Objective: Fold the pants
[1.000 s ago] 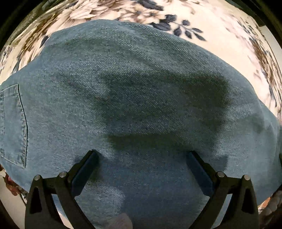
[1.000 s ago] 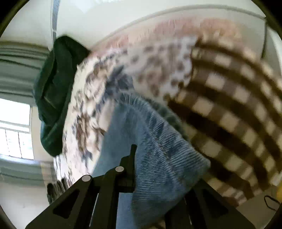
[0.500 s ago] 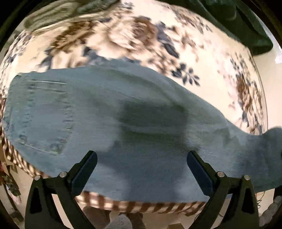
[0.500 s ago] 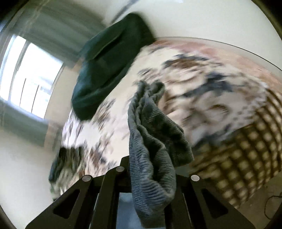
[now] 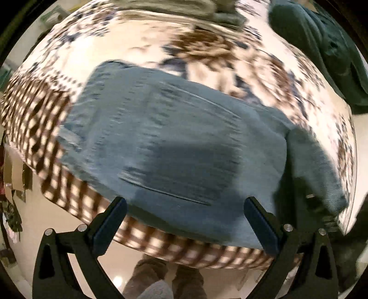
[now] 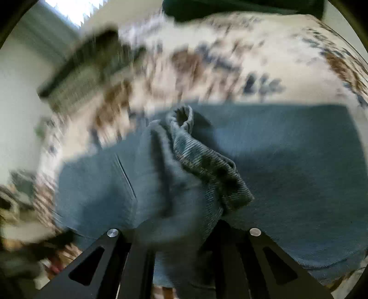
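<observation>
Left wrist view: the jeans (image 5: 174, 142) are seen laid flat on a bed (image 5: 142, 48) covered by a floral blanket, with a brown checked border (image 5: 30, 119) hanging over the near edge. A back pocket with stitched outline is made out on the denim, though the frame is smeared by motion. The left gripper (image 5: 184, 220) is held above the near edge of the bed, its jaws spread wide with nothing between them. Denim at the right is seen lifted and darkened in shadow. A dark green garment (image 5: 326, 48) is noted at the far right corner of the bed, and a grey-green cloth (image 5: 207, 11) at the far edge. Floor and a pair of legs in brown trousers (image 5: 161, 276) are visible below the bed edge; none of this appears in the other view.

Right wrist view: the right gripper (image 6: 181, 232) is seen with its jaws drawn close together, clamped on a bunched fold of denim (image 6: 197, 161) that rises ahead of the fingers, the hem opening shown at the top of the bunch. The flat spread of the jeans (image 6: 287, 165) is seen beneath and to the right. A window (image 6: 76, 9) is seen at upper left, shown only here. The dark green garment (image 6: 230, 7) is seen at the top edge. Heavy blur is noted on the left half.
</observation>
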A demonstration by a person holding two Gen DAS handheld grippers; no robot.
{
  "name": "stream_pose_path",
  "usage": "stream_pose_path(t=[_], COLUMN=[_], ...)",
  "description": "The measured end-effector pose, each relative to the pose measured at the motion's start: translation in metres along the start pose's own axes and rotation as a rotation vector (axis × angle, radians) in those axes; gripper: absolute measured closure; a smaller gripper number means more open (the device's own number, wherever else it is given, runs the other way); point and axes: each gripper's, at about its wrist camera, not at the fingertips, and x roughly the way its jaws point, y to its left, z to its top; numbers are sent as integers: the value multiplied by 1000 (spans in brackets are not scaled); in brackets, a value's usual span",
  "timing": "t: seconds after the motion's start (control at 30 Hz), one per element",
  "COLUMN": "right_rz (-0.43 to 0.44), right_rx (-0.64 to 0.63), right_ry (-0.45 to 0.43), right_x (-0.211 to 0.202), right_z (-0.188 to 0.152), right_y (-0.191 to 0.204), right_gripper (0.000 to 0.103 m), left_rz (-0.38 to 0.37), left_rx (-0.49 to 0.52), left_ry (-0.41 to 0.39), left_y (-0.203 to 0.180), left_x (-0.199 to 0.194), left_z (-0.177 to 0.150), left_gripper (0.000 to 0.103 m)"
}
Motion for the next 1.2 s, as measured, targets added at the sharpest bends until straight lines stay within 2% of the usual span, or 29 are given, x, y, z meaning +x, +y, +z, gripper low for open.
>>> stream_pose_path(t=[0.03,0.07,0.1,0.17,0.2,0.27,0.4,0.43,0.5,0.63,0.73,0.77,0.8,0.83,0.87,0.97,1.03,1.07,1.1,1.2], right_rz=[-26,-35,-2,138,174,165,-96,-163,-235,-281,-308,-307,-302,-287,-279,-266,-217,-193,-185,-120], right_rx=[-10,-22,-41,-43,-16,32,75,90,137,268,293,301,307,314,315,294,267,236,200,145], right_ry=[26,54,86,136,134,118,80,85,108,138,135,136,139,145,151,160,154,152,168,257], right_x=[9,16,17,10,0,-21,-58,-64,-68,-74,-75,-74,-75,-73,-76,-70,-69,-66,-60,-25], right_z=[-2,-4,-5,-3,-3,-2,-1,-2,0,-2,-6,-4,-4,-5,-3,3,6,9,13,17], right_y=[5,13,22,30,28,15,-32,-47,-77,-134,-154,-161,-161,-162,-161,-152,-140,-130,-121,-103], right_gripper=[81,62,36,17,17,17,0,0,0,0,0,0,0,0,0,1,9,28,53,74], left_rz=[4,7,10,10,3,-25,-103,-118,-135,-122,-95,-67,-46,-49,-106,-145,-172,-173,-172,-165], left_rx=[-9,-18,-25,-42,-48,-57,-24,-10,25,105,210,258,292,328,341,352,328,310,300,254], left_ry=[-6,-14,-20,-29,-28,-28,-5,9,41,64,93,97,82,53,43,19,18,23,29,67], left_y=[8,15,23,31,32,30,3,-6,-28,-73,-100,-109,-115,-118,-118,-111,-101,-94,-91,-82], left_x=[0,-1,-4,-5,-6,-8,-2,3,17,52,79,87,89,87,84,70,63,60,60,64], left_z=[3,5,6,10,13,19,33,36,42,52,51,49,47,44,43,37,36,36,37,42], left_gripper=[0,0,0,0,0,0,0,0,0,0,21,31,37,47,89,94,95,95,94,91])
